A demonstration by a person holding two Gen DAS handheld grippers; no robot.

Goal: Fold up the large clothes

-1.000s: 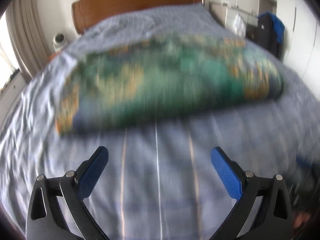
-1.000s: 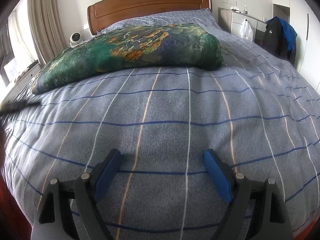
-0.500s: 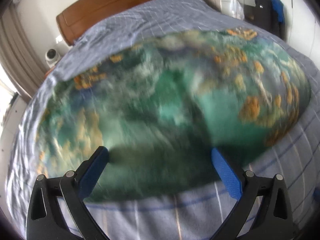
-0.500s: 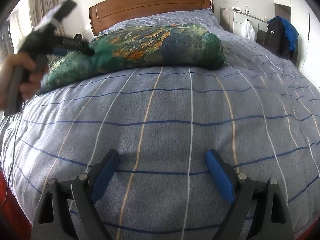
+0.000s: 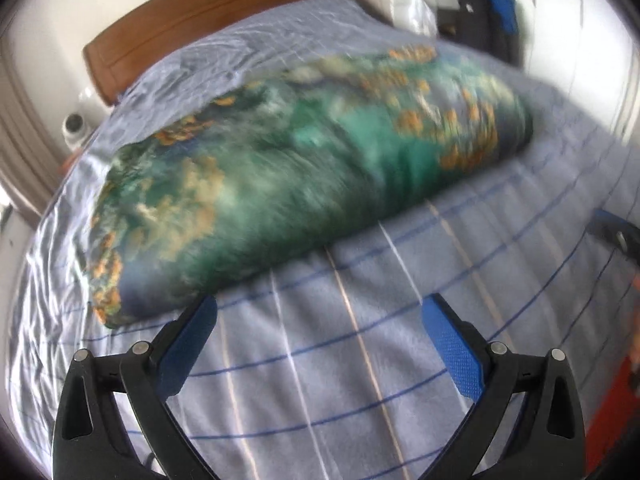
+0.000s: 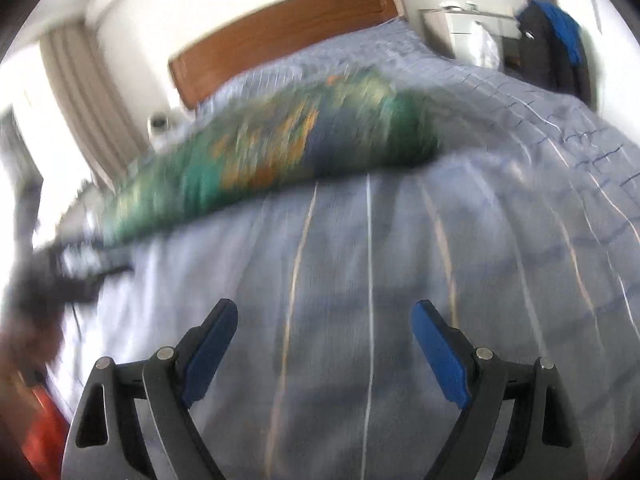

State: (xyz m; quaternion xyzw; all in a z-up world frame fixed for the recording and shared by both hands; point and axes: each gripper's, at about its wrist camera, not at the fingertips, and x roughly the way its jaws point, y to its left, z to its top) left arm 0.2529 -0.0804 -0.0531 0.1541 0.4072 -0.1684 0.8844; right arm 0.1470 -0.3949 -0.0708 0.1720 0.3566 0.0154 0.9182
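A folded green cloth with orange and white print (image 5: 304, 168) lies across the far half of the bed; it also shows blurred in the right wrist view (image 6: 272, 152). My left gripper (image 5: 320, 332) is open and empty, just in front of the cloth's near edge above the bedspread. My right gripper (image 6: 324, 340) is open and empty, farther back over the striped bedspread. The left gripper shows as a dark blur at the left edge of the right wrist view (image 6: 68, 272). The right gripper's blue tip shows at the right edge of the left wrist view (image 5: 616, 232).
The bed has a grey-blue checked bedspread (image 5: 360, 380) and a wooden headboard (image 6: 288, 36). A small white device (image 5: 76, 126) sits by the headboard at left. Dark and blue clothes (image 6: 556, 36) hang at the far right beside a cabinet. Curtains (image 6: 84, 92) hang at left.
My left gripper has pulled back from over the cloth toward the near side of the bed. My right gripper has swung, blurring its view. Both stay open.
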